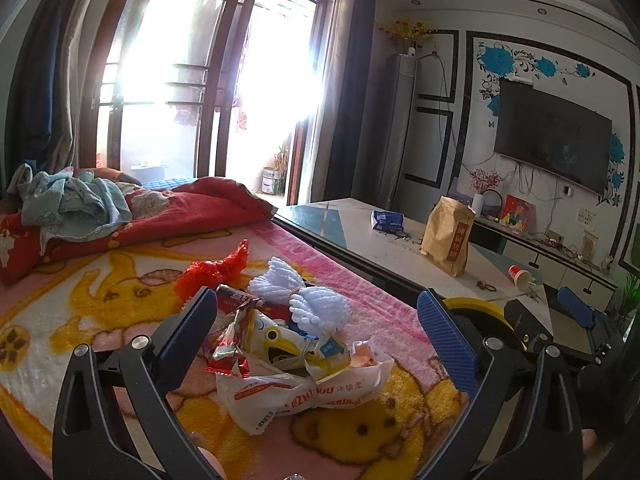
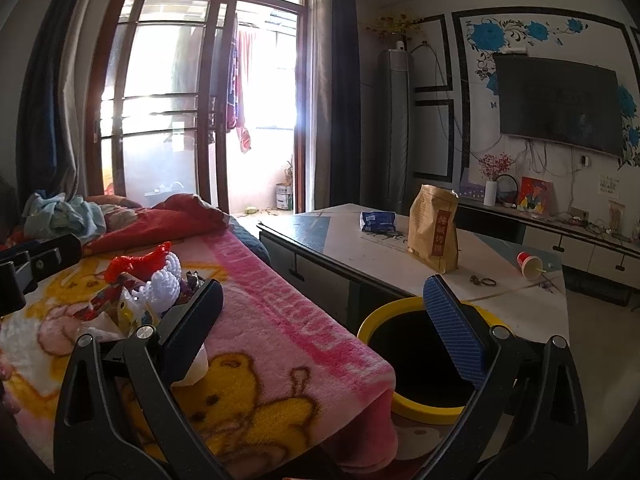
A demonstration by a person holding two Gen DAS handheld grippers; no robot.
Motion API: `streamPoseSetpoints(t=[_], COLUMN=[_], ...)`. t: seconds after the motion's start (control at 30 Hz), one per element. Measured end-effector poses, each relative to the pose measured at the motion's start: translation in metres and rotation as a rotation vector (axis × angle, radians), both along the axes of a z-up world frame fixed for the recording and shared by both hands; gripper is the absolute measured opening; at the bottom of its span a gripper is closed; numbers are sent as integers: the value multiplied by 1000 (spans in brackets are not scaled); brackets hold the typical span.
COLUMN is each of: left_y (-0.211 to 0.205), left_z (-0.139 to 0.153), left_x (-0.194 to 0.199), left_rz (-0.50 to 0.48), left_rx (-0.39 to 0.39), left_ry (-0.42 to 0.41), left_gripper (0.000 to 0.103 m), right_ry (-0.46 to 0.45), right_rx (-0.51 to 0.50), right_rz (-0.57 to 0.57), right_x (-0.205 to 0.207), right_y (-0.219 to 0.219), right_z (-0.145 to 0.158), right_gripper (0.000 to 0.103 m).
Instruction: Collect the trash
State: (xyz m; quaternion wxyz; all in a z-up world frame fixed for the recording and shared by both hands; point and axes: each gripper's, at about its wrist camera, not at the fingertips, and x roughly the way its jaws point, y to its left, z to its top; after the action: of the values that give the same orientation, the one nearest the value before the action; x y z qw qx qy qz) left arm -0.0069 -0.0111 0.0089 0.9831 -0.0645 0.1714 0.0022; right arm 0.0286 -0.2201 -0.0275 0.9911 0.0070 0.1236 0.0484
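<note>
Left wrist view shows our left tongs spread wide, pinching nothing, with the heap of crinkled foil and plastic snack wrappers lying between the two fingers on the fuzzy pink and yellow cartoon-bear blanket. Just beyond the heap sit a fluffy white yarn bundle and a shiny red plastic bag. To the right of the tongs the blanket ends at a glossy stone-topped low table.

On the right wrist view, our right tongs are also spread and empty, straddling the blanket's drooping edge. Their ribbed blue right finger overlaps a round black bin with a yellow rim, standing in the narrow gap beside the table. The wrappers lie left of these tongs.
</note>
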Motion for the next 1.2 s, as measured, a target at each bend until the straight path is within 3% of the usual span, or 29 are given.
streamPoseSetpoints(t=[0.77, 1.2], left_y=[-6, 57], left_z=[5, 8], left_x=[3, 33], left_rz=[-7, 118], left_rx=[-19, -50], left_ry=[7, 6], left_gripper=[97, 97], right_ry=[24, 123], right_rx=[11, 2], right_rz=[-3, 187], right_x=[8, 36], right_y=[-1, 50], right_z=[-2, 2], right_gripper=[92, 92])
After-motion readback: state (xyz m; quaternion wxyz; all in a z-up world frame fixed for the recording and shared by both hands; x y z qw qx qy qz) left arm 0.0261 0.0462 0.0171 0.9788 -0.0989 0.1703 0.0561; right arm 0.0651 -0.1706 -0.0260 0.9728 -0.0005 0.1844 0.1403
